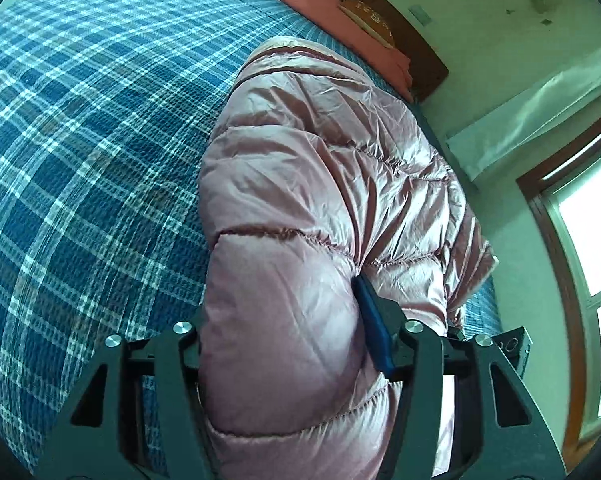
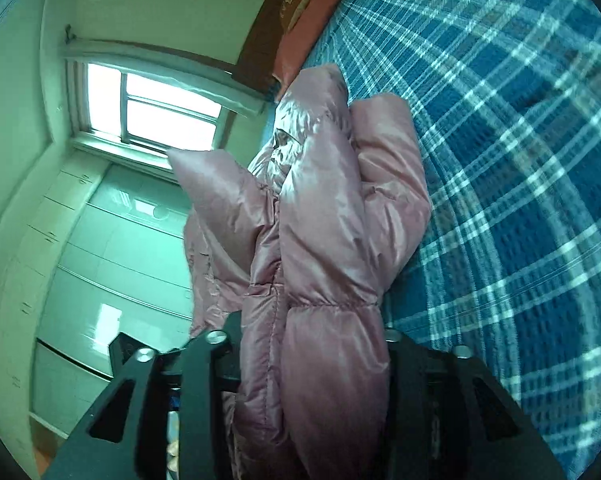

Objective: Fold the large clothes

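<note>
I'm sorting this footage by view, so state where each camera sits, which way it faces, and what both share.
Left wrist: mounted on the left tool, looking along its fingers over the pink puffer jacket toward the headboard; black finger linkages show, clamped on the jacket.
Right wrist: mounted on the right tool, tilted toward the window and wardrobe; its linkages grip the jacket too.
Shared: the jacket, the blue plaid bedspread, the red pillow.
</note>
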Motion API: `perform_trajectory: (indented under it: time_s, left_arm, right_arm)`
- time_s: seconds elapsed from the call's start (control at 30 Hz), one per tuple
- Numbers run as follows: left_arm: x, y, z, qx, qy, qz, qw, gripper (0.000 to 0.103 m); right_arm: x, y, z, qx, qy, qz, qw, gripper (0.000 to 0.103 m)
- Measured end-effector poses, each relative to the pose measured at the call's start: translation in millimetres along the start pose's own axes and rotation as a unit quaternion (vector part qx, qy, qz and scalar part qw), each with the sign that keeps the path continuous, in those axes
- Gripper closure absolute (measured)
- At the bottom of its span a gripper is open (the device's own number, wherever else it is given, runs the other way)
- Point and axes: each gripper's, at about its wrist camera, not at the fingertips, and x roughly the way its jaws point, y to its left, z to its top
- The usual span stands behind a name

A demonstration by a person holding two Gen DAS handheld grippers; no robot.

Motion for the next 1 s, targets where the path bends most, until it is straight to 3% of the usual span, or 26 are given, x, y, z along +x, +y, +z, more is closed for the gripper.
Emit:
perform_trajectory:
  time_s: [0.1, 0.4, 0.43, 0.5, 0.6, 0.77, 0.87, 0.93, 1.0]
  left_arm:
    - [-12, 5, 7, -0.004, -0.008, -0.02, 0.9998, 0.03]
    - [6, 19, 40, -0.057, -0.016, -0.007, 0.9982, 0.029]
    - [10, 19, 42, -0.059, -0.012, -0.003, 0.9982, 0.029]
    - [20, 17, 45, -0.058, -0.004, 0.013, 0.9982, 0.033]
    - [34, 12, 44, -0.048, 0.007, 0.032, 0.9983, 0.038]
    - [51, 15, 38, -0.033, 0.014, 0.055, 0.9978, 0.039]
    - [54, 16, 39, -0.029, 0.016, 0.058, 0.9977, 0.039]
    - [51, 15, 41, -0.022, 0.025, 0.054, 0.998, 0.039]
    - [41, 16, 41, -0.016, 0.039, 0.037, 0.9984, 0.036]
  right_arm:
    - [-9, 12, 13, -0.032, -0.01, -0.027, 0.999, 0.032]
    - [20, 23, 67, -0.001, -0.012, -0.046, 0.999, 0.027]
    - [22, 16, 70, 0.014, -0.012, -0.049, 0.999, 0.028]
    - [28, 6, 69, 0.028, -0.007, -0.059, 0.998, 0.054]
    - [32, -17, 61, 0.058, 0.001, -0.055, 0.997, 0.068]
    - [37, -31, 55, 0.059, -0.009, -0.053, 0.997, 0.077]
    - [38, -26, 56, 0.054, -0.006, -0.064, 0.996, 0.078]
    - [37, -22, 58, 0.053, -0.001, -0.063, 0.997, 0.076]
    - [30, -20, 57, 0.052, 0.005, -0.066, 0.996, 0.066]
